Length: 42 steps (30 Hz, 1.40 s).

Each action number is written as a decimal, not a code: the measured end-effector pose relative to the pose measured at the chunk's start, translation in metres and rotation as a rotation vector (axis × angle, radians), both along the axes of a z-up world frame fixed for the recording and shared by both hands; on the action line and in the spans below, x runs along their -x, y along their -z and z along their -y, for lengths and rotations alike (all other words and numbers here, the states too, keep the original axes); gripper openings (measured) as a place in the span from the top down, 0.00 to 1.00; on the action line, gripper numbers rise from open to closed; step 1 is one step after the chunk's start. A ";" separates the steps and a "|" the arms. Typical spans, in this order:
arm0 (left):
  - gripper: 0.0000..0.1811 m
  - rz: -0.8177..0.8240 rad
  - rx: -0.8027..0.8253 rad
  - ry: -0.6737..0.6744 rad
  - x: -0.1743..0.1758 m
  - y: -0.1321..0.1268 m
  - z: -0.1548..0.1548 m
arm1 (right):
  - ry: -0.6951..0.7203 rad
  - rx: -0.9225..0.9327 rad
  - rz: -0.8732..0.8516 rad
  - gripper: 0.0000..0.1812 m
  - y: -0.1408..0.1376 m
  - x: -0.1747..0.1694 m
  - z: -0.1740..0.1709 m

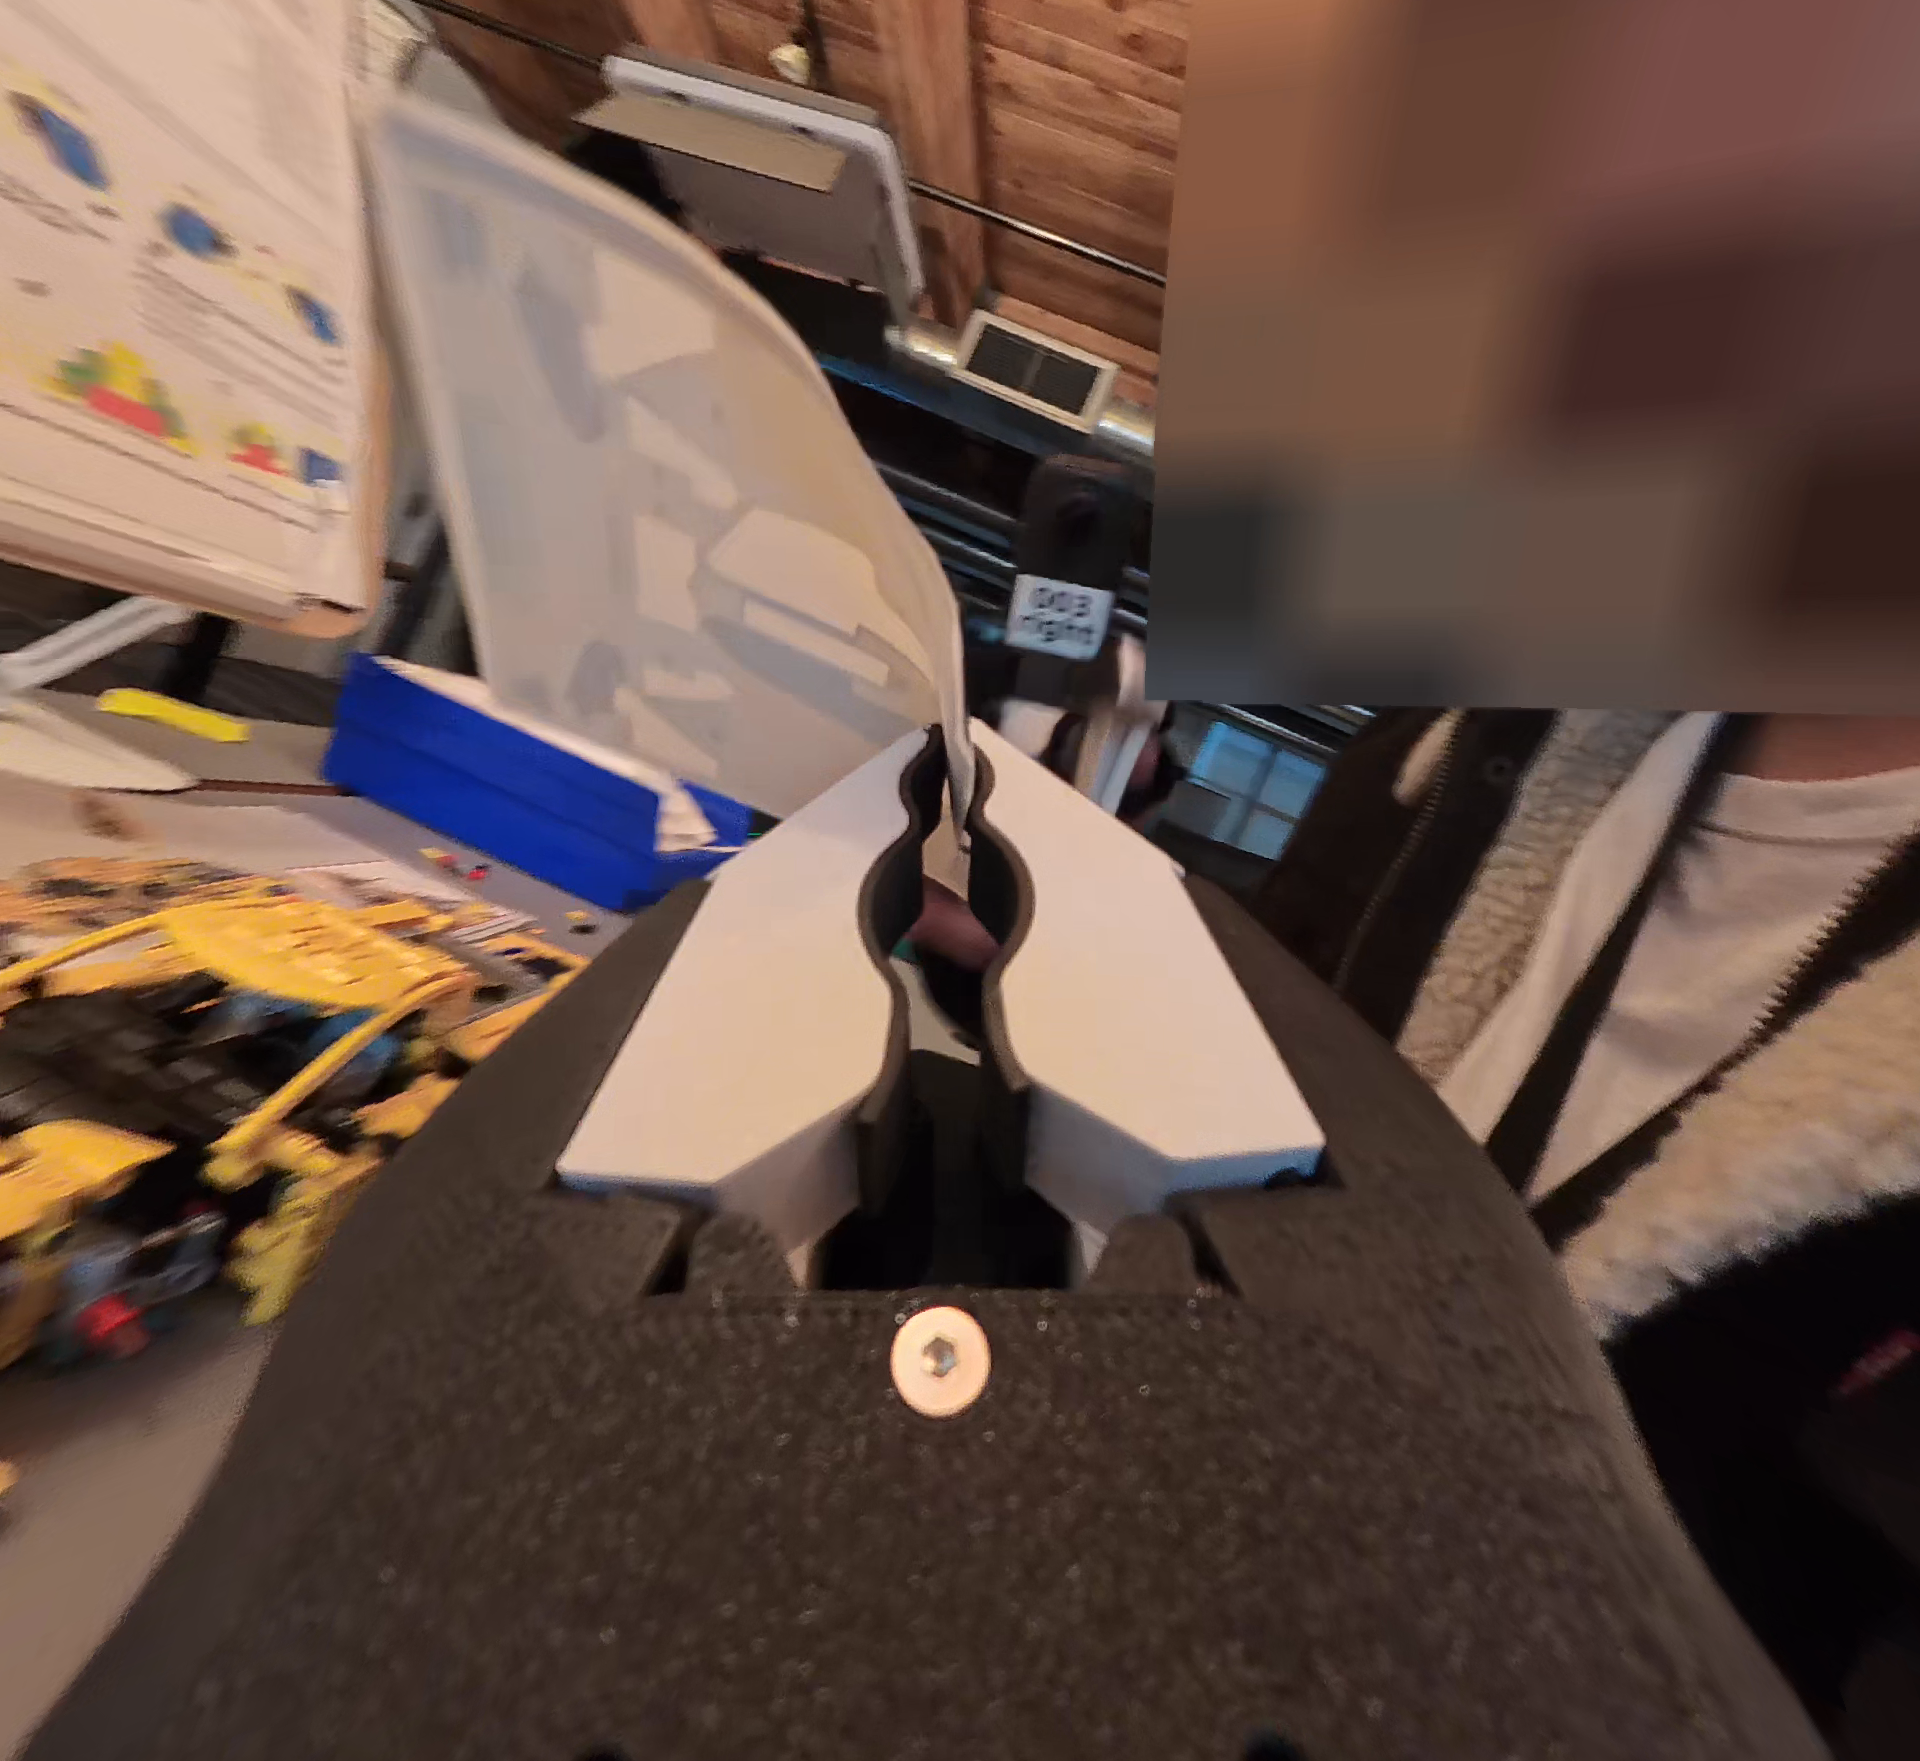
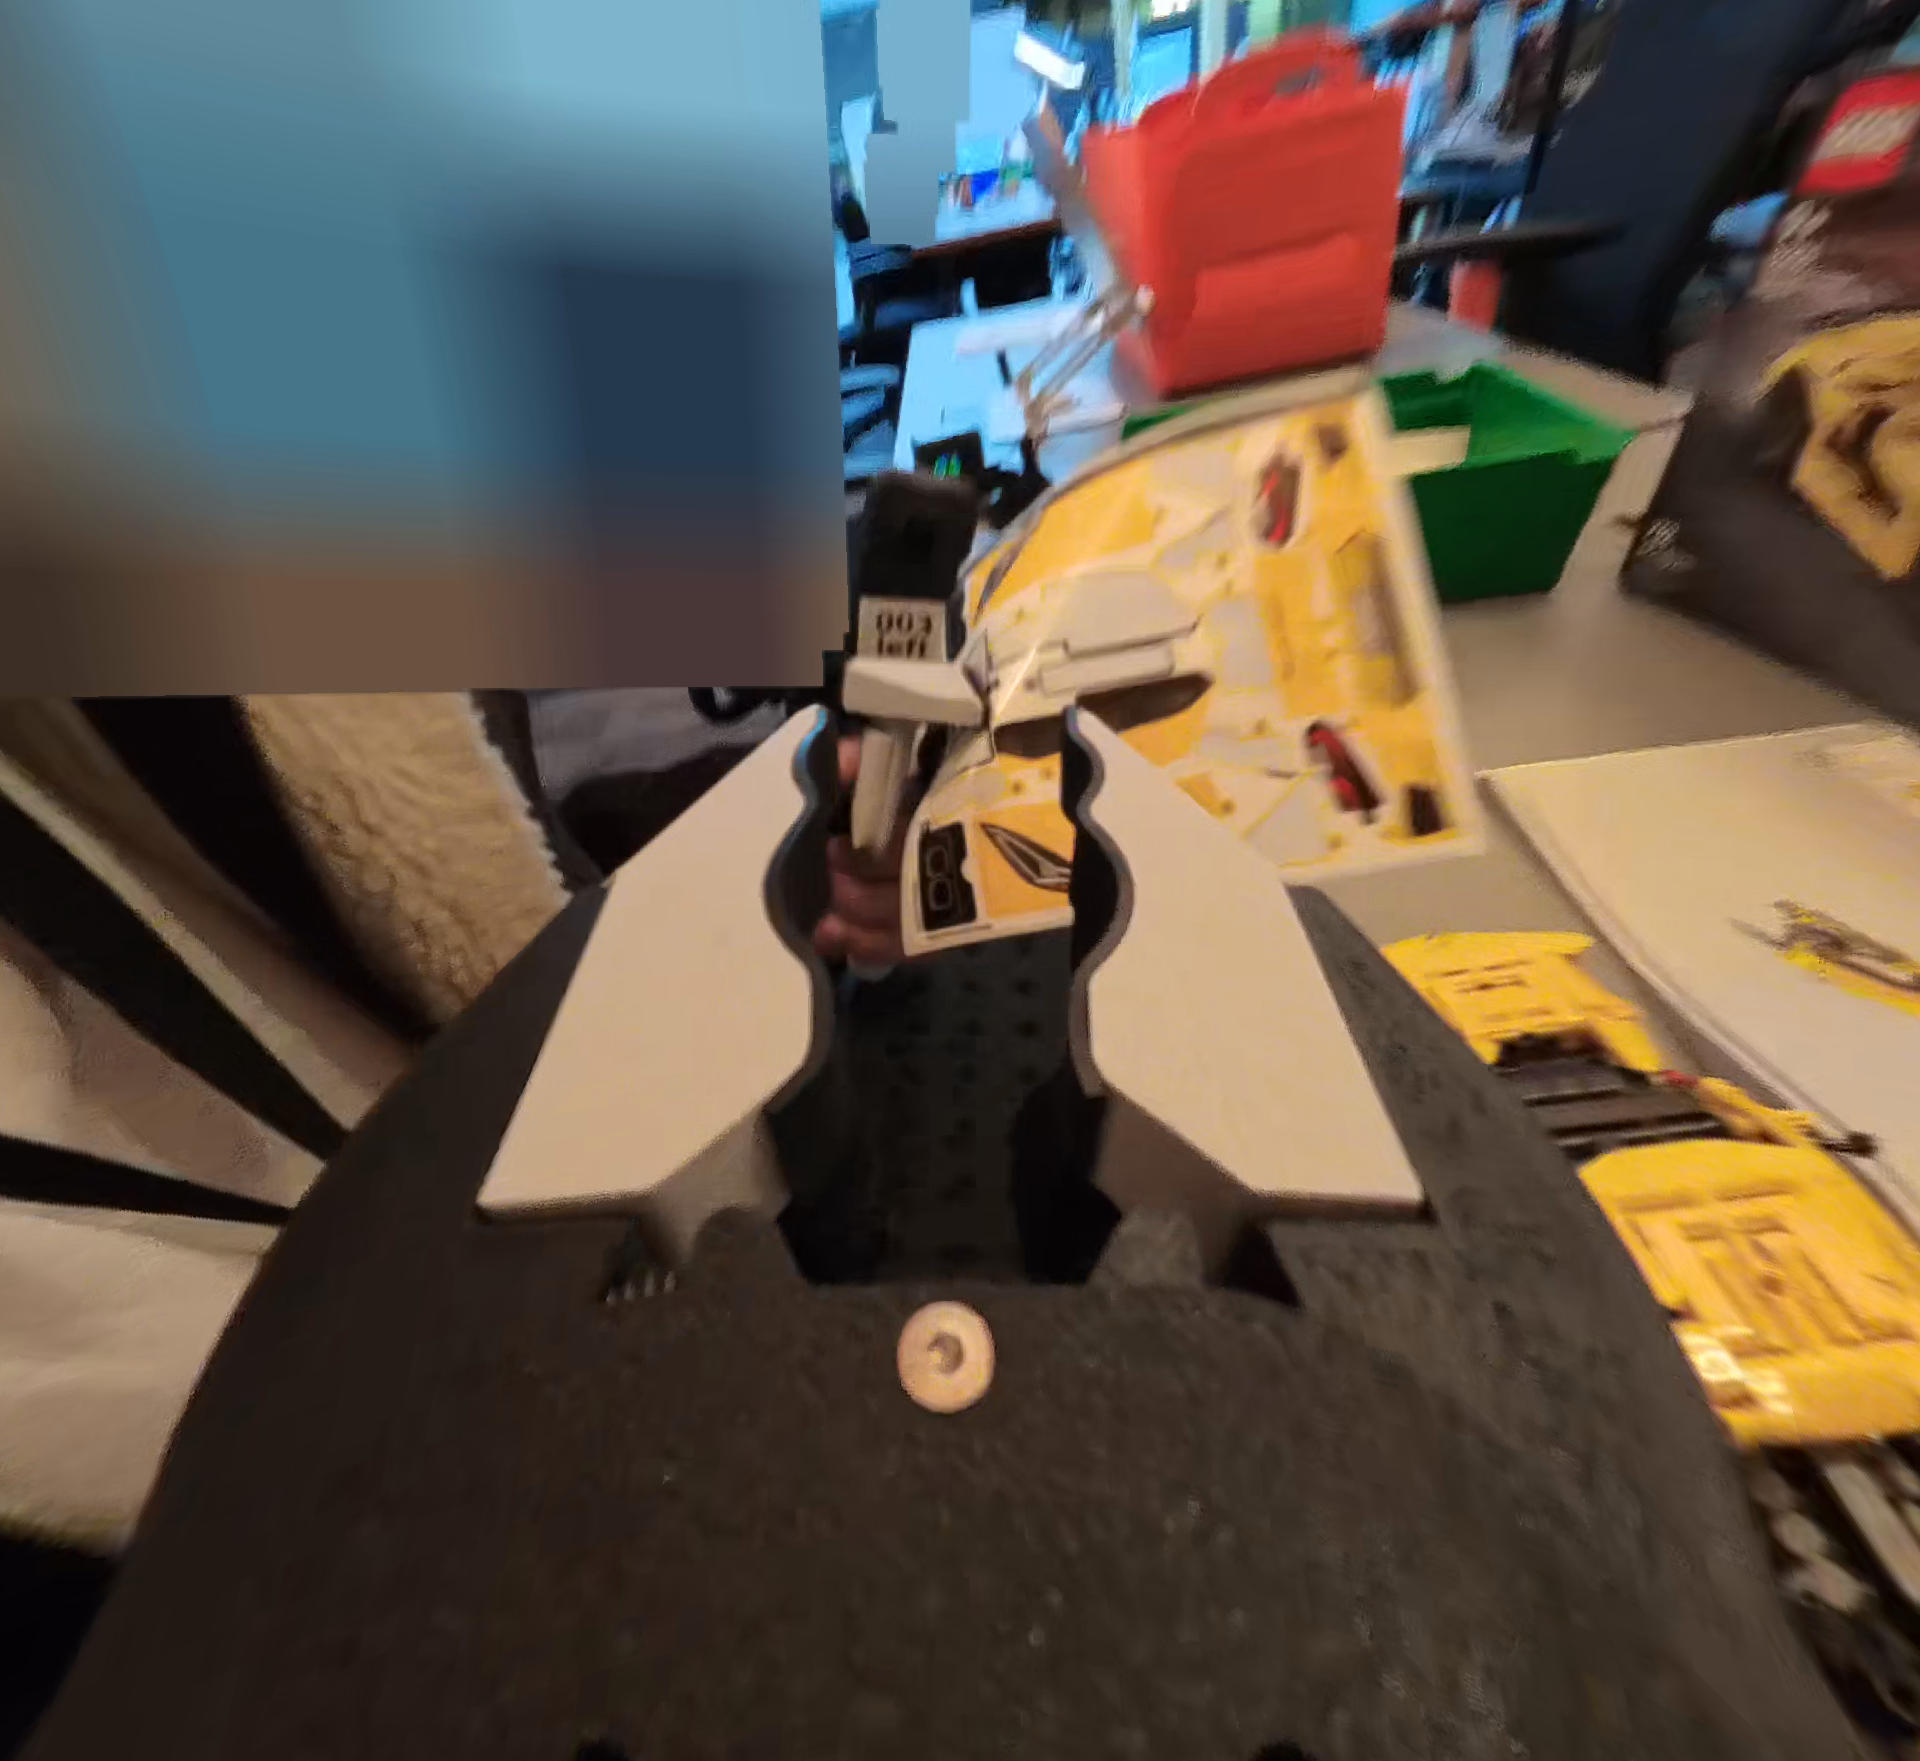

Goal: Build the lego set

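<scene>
My left gripper (image 1: 948, 776) is shut on the lower edge of a sticker sheet (image 1: 665, 485) and holds it up in the air, its pale back facing this camera. In the right wrist view the sheet's yellow printed side (image 2: 1247, 610) shows, pinched at its left edge by the left gripper (image 2: 971, 677). My right gripper (image 2: 951, 735) is open and empty, its fingertips just short of the sheet's lower left corner. The yellow lego car (image 1: 208, 1036) stands on the table below left; it also shows at the lower right of the right wrist view (image 2: 1683, 1192).
An open instruction booklet (image 1: 156, 205) stands at the upper left and shows lying flat in the right wrist view (image 2: 1714, 859). A blue bin (image 1: 499, 776), a green bin (image 2: 1496, 485), a red container (image 2: 1268, 225) and the dark set box (image 2: 1808, 423) sit on the table. A person's jacket (image 1: 1558, 932) is close by. The grippers' ends are close to 4 centimeters from one another.
</scene>
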<state>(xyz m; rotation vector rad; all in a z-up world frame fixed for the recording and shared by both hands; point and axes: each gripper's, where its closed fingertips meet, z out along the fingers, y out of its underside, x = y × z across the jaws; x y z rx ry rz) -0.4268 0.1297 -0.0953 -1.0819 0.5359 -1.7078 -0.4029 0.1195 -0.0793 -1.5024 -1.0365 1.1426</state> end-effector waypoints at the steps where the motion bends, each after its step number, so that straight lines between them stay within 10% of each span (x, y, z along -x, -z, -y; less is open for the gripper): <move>1: 1.00 0.007 -0.009 0.021 -0.002 -0.002 0.004 | -0.014 0.008 0.040 0.75 0.012 0.010 0.001; 20: 1.00 0.019 -0.093 0.149 -0.011 -0.010 0.033 | -0.419 0.481 -0.394 0.96 0.013 0.020 0.017; 42: 1.00 0.008 -0.079 0.143 -0.011 -0.007 0.030 | -0.389 0.448 -0.373 1.00 0.017 0.014 0.013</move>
